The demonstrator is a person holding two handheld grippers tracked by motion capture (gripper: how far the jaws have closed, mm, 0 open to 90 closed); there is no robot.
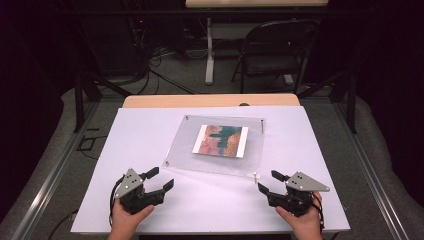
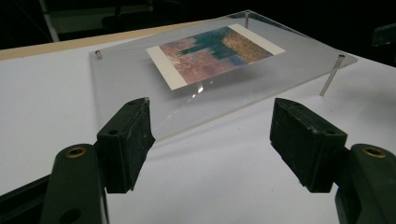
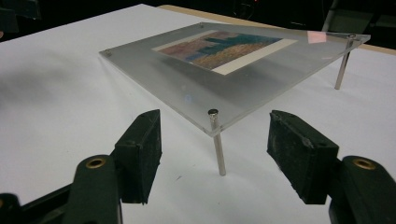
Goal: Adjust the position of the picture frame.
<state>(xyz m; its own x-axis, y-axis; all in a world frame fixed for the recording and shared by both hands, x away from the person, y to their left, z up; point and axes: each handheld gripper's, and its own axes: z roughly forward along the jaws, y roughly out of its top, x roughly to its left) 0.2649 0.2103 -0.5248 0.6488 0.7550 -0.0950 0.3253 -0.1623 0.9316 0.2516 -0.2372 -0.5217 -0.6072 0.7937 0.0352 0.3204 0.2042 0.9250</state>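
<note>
A clear acrylic frame (image 1: 216, 144) lies near the middle of the white surface (image 1: 145, 135), raised on thin metal legs, so that it tilts: the corner nearest the left hand-held gripper rests low on the surface, while the other corners stand up on their pins. Sandwiched inside the frame is a small print (image 1: 220, 140) with a white border (blue-green shapes over pink and orange ground). A metal pin (image 3: 217, 142) holds up the frame's corner nearest the right hand-held gripper; another pin (image 3: 343, 63) stands under a farther corner.

Just short of the frame's near left corner, the left hand-held gripper (image 1: 159, 179) rests low over the surface, its jaws spread wide with nothing between them; in the left gripper view the frame's low edge (image 2: 210, 119) lies just beyond the two black pads (image 2: 130, 135). Near the frame's near right corner, the right hand-held gripper (image 1: 272, 181) is likewise spread wide and empty, its jaws pointing toward that corner pin, which sits ahead of the gap without touching either pad (image 3: 299, 149).

Well beyond the frame, past the surface's far wooden edge, a folding chair (image 1: 275, 52) stands on the floor.
</note>
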